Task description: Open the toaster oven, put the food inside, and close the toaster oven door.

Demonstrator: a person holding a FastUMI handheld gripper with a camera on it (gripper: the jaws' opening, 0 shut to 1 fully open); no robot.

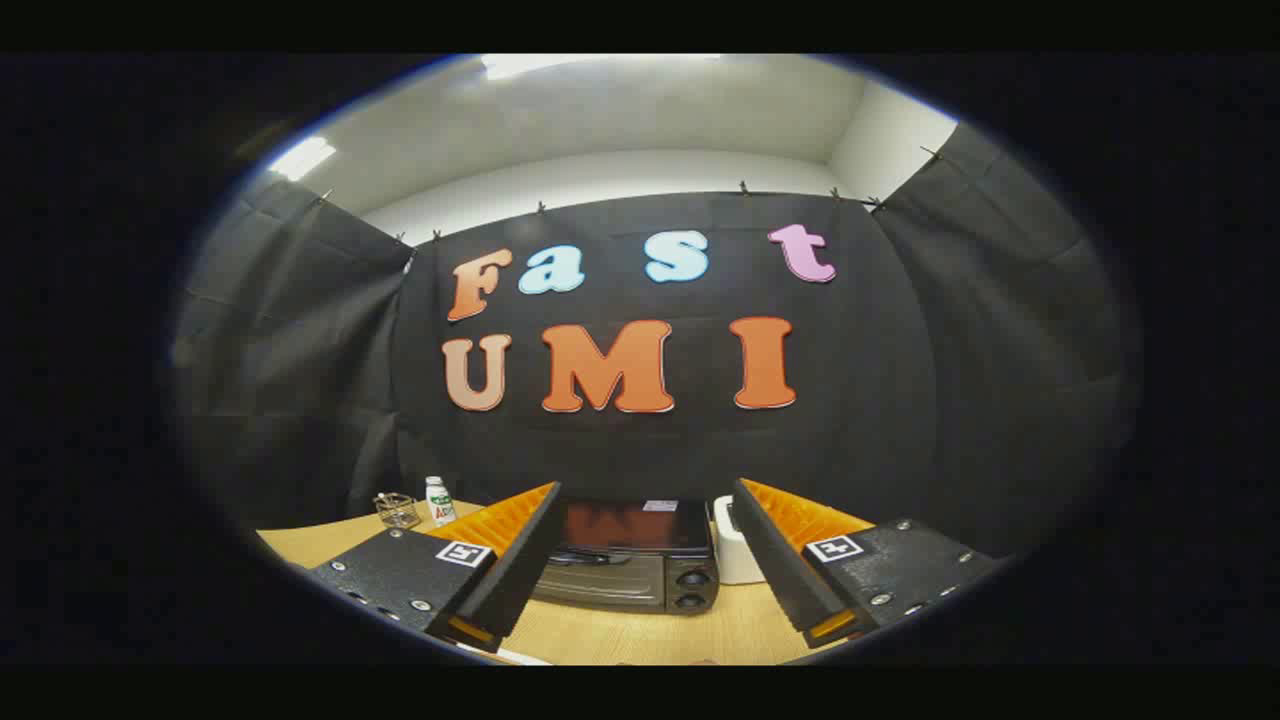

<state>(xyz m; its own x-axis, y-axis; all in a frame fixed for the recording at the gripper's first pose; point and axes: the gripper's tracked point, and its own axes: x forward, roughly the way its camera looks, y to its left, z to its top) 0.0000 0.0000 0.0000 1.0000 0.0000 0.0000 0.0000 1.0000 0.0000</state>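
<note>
A black toaster oven (632, 558) stands on the wooden table (700, 630), beyond and between my fingers. Its door is shut, with a handle across the top of the glass and two knobs (692, 588) at its right. My gripper (645, 560) is open, held some way back from the oven and above the table, with nothing between its fingers. The left finger (505, 560) and right finger (790, 560) frame the oven.
A white toaster (735, 548) stands right beside the oven on its right. At the back left of the table are a small white bottle with a green label (439, 500) and a small glass dish (397, 510). Black cloth walls close the booth behind.
</note>
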